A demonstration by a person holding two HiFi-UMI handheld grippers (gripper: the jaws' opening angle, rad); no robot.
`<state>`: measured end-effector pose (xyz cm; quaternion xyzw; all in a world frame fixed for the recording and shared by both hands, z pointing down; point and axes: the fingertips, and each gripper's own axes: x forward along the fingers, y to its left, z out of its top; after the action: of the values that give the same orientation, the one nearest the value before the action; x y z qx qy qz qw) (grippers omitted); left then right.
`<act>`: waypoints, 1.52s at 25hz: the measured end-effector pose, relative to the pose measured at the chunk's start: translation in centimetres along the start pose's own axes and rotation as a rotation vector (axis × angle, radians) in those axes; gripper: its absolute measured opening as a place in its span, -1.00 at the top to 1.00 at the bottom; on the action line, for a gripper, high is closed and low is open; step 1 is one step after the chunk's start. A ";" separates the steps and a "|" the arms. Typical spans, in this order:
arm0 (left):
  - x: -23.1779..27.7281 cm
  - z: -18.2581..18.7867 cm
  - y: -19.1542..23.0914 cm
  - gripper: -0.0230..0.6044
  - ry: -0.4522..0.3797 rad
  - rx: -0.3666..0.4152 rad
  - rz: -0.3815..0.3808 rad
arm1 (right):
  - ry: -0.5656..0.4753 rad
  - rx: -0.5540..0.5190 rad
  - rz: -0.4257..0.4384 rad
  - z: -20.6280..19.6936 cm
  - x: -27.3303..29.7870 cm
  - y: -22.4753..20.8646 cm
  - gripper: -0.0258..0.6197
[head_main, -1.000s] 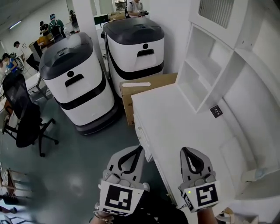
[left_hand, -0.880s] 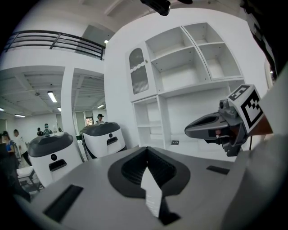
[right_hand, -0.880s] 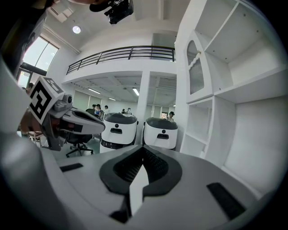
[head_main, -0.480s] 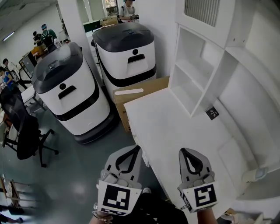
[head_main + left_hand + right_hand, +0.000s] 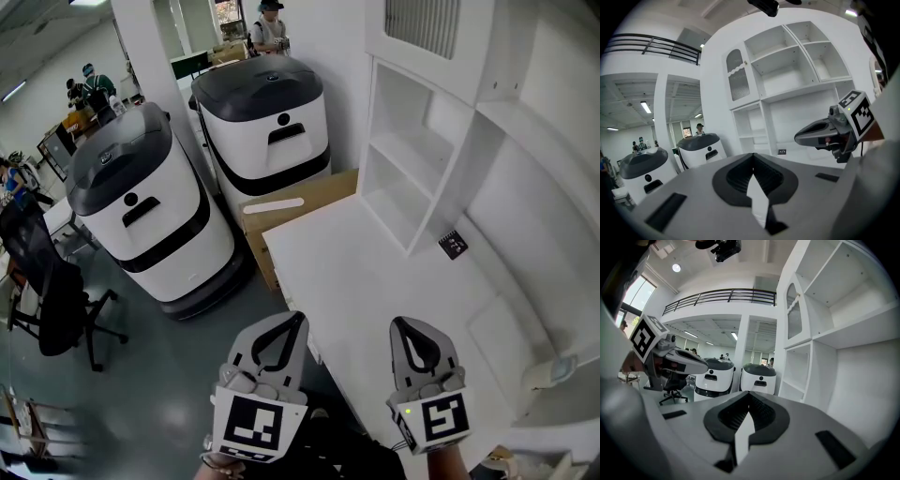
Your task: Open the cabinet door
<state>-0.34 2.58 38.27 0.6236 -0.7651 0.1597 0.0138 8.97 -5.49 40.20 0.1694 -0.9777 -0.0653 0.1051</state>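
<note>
Through the left gripper view I see the left gripper (image 5: 753, 155) with its jaws pressed together, nothing between them. The right gripper (image 5: 749, 393) looks the same in its own view: tips meeting, empty. From the head view both point forward side by side, the left gripper (image 5: 293, 322) over the floor just off the edge of the white counter (image 5: 375, 272) and the right gripper (image 5: 402, 324) above the counter itself. My hands behind the marker cubes are mostly cut off by the bottom of the frame.

The cabinet door (image 5: 736, 77) is well ahead of both grippers and above them, at the top left of the white shelving. It has an arched top and a ribbed panel, and it looks shut. In the head view only the lower part of the cabinet door (image 5: 424, 23) shows; the rest runs off the top edge. In the right gripper view the cabinet door (image 5: 793, 312) is seen almost edge-on, and its small knob is too tiny to make out properly.

Below the door are open shelves (image 5: 403, 178), empty as far as I can see. A small black tag (image 5: 453, 244) sits on the back wall ahead of the right gripper; I cannot read it. Beyond the left gripper stand two white-and-black machines (image 5: 150, 206), a cardboard box (image 5: 295, 202) partly hidden behind the counter, and a black office chair (image 5: 47, 281).
</note>
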 end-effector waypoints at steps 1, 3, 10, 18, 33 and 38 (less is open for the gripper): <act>0.2 0.2 0.1 0.93 -0.004 -0.001 -0.006 | -0.001 0.000 -0.007 0.0 0.1 -0.2 0.92; 0.7 0.5 0.3 0.93 -0.016 0.000 -0.022 | -0.006 -0.002 -0.022 0.1 0.4 -0.4 0.92; 3.5 1.2 0.1 0.93 -0.037 0.002 -0.110 | 0.009 0.011 -0.097 0.0 1.0 -2.1 0.92; 9.1 1.4 0.9 0.93 -0.058 0.010 -0.247 | 0.050 0.033 -0.230 -0.5 3.5 -5.1 0.92; 17.7 2.7 2.9 0.93 -0.098 0.085 -0.547 | 0.105 0.115 -0.540 0.6 7.3 -9.2 0.92; 19.5 3.8 2.8 0.93 -0.135 0.100 -0.639 | 0.116 0.133 -0.645 1.1 7.0 -9.9 0.92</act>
<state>-6.66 -16.50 38.32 0.8413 -0.5211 0.1428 -0.0183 5.43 -17.03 38.83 0.4800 -0.8683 -0.0216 0.1234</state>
